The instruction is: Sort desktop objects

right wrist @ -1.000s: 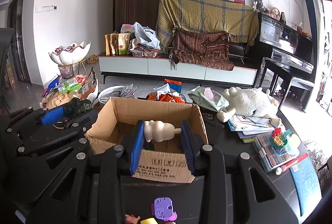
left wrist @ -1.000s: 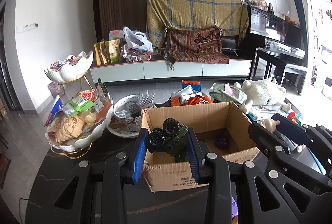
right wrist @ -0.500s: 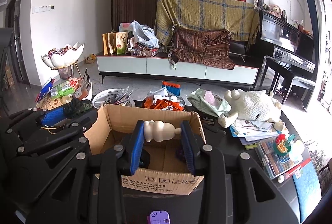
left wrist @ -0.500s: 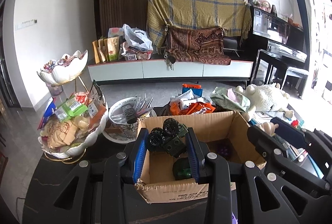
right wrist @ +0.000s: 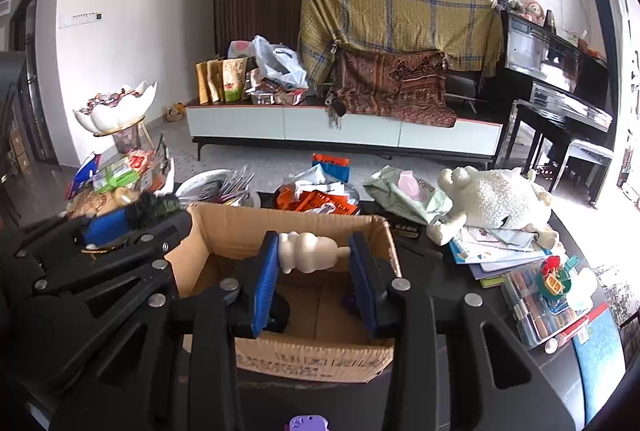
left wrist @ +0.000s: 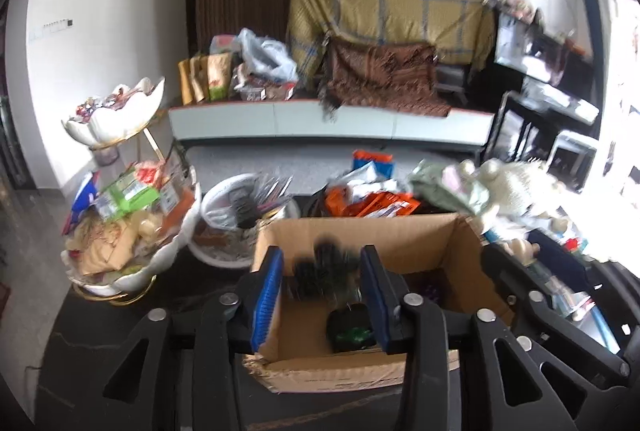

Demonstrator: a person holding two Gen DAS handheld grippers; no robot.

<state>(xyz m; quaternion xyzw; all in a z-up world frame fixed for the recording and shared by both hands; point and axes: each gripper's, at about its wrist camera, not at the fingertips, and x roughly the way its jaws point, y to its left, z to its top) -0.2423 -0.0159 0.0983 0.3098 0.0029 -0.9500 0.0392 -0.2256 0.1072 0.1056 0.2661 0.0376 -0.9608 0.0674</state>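
An open cardboard box (left wrist: 360, 227) sits on the dark table, with a dark green toy (left wrist: 352, 327) on its floor. My left gripper (left wrist: 320, 257) hangs over the box's near left corner and its jaws are opening. A dark green toy vehicle (left wrist: 326, 269) is blurred between the blue pads, with a gap at the left pad. My right gripper (right wrist: 315, 244) is over the box (right wrist: 288, 219). Its jaws are opening slightly, and the pads still touch both ends of a cream figurine (right wrist: 308, 253) lying crosswise.
A tiered white snack stand (left wrist: 132, 231) and a white bowl of pens (left wrist: 240, 199) stand left of the box. Behind it lie snack packets (right wrist: 320, 203). To the right are a plush sheep (right wrist: 492, 199), books and a crayon case (right wrist: 540, 307). A purple toy (right wrist: 306, 423) lies near.
Both grippers have moved forward over the box. The left jaws have widened, and the toy vehicle, sharp and pinched before, is now blurred and loose between the pads.
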